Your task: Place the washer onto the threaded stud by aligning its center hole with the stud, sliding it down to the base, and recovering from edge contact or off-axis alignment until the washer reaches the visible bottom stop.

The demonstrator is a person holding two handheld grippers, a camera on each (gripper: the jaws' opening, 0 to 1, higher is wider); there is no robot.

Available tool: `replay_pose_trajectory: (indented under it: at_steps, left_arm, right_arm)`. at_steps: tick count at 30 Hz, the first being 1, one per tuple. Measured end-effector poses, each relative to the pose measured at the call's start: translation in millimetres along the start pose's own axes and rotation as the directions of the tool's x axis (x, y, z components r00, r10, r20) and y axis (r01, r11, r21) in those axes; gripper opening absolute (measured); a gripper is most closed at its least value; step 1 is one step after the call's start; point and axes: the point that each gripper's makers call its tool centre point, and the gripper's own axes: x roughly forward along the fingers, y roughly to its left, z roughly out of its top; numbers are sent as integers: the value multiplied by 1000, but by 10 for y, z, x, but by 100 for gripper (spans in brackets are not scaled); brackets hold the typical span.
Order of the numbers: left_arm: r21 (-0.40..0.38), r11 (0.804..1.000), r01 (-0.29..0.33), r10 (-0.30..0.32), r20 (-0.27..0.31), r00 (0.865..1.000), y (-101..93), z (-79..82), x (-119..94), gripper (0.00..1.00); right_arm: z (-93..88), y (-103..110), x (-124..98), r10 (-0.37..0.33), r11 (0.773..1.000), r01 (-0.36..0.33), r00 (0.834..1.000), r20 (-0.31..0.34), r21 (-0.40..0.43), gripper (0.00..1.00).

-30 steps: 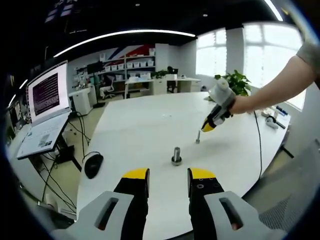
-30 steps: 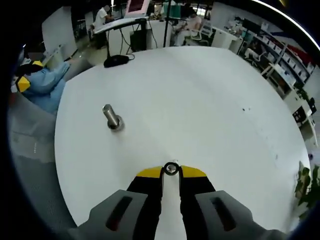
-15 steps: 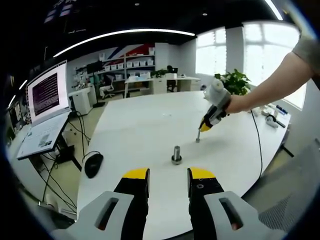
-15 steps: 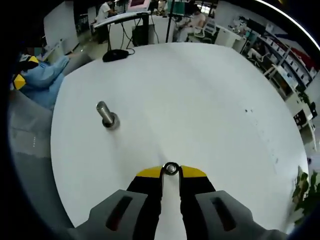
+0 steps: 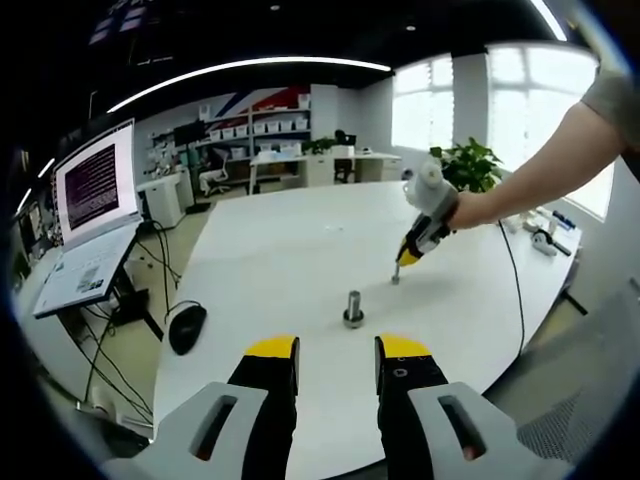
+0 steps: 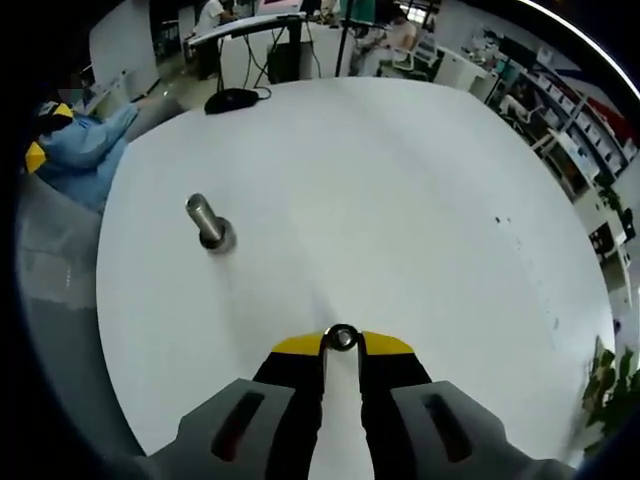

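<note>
- Worktop: white, carrying the threaded stud, which stands upright on its base.
- Left gripper: jaws spread and empty, near the stud.
- Right gripper: jaws pinching the washer, its hole showing; stud lies ahead-left, well apart, so this hand carries the washer across.
</note>
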Motion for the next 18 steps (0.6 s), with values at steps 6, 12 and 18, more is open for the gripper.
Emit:
replay_pose_trajectory:
  at_steps: [6, 12, 18]
  left_arm:
    - [-1, 1000, 0, 0, 1, 1000, 5, 1, 5, 28]
    - [-2, 1000, -4, 4, 1, 1000, 11, 1, 2, 28]
    - [2, 1000, -2, 2, -1, 1000, 8, -3, 3, 28]
  right_arm:
    - [-44, 4, 17, 5, 1000, -5, 1000, -3, -11, 15]
    - [-77, 23, 19, 3, 999, -4, 1000, -11, -43, 16]
    - [-69, 10, -14, 2, 1000, -2, 1000, 2, -25, 16]
